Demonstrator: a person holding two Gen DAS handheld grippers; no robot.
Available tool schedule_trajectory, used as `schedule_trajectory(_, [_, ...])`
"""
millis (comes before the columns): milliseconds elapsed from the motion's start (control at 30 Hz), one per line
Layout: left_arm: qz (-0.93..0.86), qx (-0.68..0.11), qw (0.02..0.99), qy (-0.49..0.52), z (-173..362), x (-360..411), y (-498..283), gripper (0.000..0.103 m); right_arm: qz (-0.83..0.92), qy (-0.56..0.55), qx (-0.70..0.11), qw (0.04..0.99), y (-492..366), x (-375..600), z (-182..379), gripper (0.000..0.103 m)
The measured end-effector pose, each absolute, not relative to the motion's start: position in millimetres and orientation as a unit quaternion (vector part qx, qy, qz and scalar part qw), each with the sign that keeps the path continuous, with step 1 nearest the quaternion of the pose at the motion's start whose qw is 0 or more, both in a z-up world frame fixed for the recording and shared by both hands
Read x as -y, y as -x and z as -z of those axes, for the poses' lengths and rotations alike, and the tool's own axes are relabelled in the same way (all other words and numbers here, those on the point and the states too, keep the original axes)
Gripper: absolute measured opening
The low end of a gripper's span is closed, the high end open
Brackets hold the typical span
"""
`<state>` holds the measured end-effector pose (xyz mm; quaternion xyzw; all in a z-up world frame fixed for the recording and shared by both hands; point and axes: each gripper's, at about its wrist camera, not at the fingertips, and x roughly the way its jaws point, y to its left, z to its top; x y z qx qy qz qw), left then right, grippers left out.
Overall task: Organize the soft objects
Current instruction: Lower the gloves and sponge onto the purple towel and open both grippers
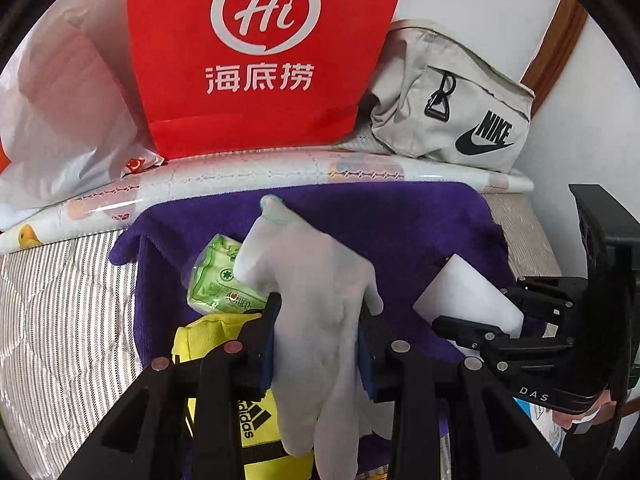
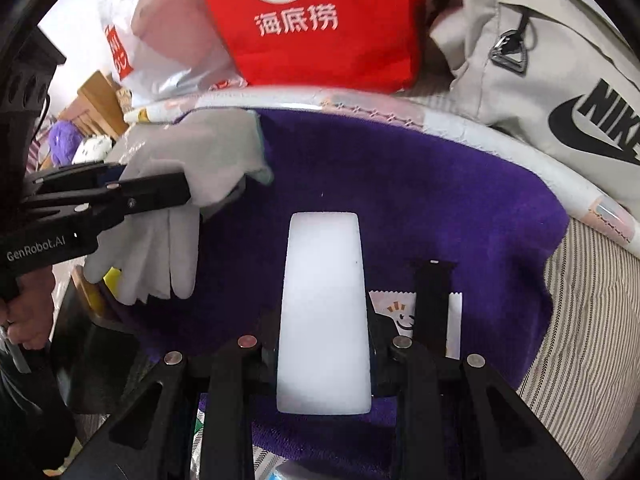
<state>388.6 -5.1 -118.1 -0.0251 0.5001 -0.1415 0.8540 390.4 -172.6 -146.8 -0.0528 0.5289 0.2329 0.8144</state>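
White cotton gloves (image 1: 320, 304) hang between the fingers of the left gripper (image 1: 318, 312), which is clamped on them across the middle; the cuffs rise above the jaws and the glove fingers droop below, all held over a purple fleece towel (image 1: 400, 224) spread on a grey-and-white striped quilted mattress (image 1: 60, 312). From the right wrist view the same pair (image 2: 192, 168) shows at the left, pinched in the black jaws. Straight ahead there, the right gripper (image 2: 324, 352) is closed on a white rectangular foam sponge block (image 2: 324, 304), gripping its lower end so that it points forward above the towel. Beneath the gloves lie a green plastic packet (image 1: 218, 276) and a yellow Adidas pouch (image 1: 212, 340), both on the towel. Beside the right jaw sits a white sachet with a smiling face (image 2: 404, 316). Behind the towel runs a rolled patterned sheet (image 1: 248, 176), and past it stand a red paper bag with white logo (image 1: 256, 56), a grey Nike waist bag (image 1: 460, 108) and a white plastic bag (image 1: 60, 120).
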Motion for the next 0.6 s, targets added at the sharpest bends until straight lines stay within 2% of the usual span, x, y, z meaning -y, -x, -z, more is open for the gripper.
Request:
schedule_trajectory(133, [0.146,-0.503,0.851,0.02,119.0,5.5,-388.6,0.036,-0.235,0.066,-0.537,0.808,-391.0,167.1,154.2,0.03])
schedule_trajectory(233, [0.15,-0.502,0.851,0.012,115.7,7.8,-385.0,0.055,-0.236,0.069,-0.541,0.804,-390.8,165.0,156.0,0.036])
schedule_trajectory(267, [0.151,-0.498,0.854,0.008,113.0,9.0,-382.4,0.063,-0.235,0.07,-0.544,0.802,-390.6,164.6,156.7,0.044])
schedule_trajectory(300, [0.151,-0.495,0.856,0.007,111.3,8.9,-380.7,0.066,-0.235,0.069,-0.542,0.804,-389.4,165.1,155.9,0.05])
schedule_trajectory(367, [0.15,-0.487,0.861,0.006,105.4,8.0,-375.4,0.067,-0.233,0.07,-0.536,0.808,-386.7,166.6,153.3,0.055])
schedule_trajectory(600, [0.136,-0.48,0.866,0.007,91.2,-1.0,-364.6,0.067,-0.222,0.055,-0.517,0.825,-375.9,177.7,134.2,0.055])
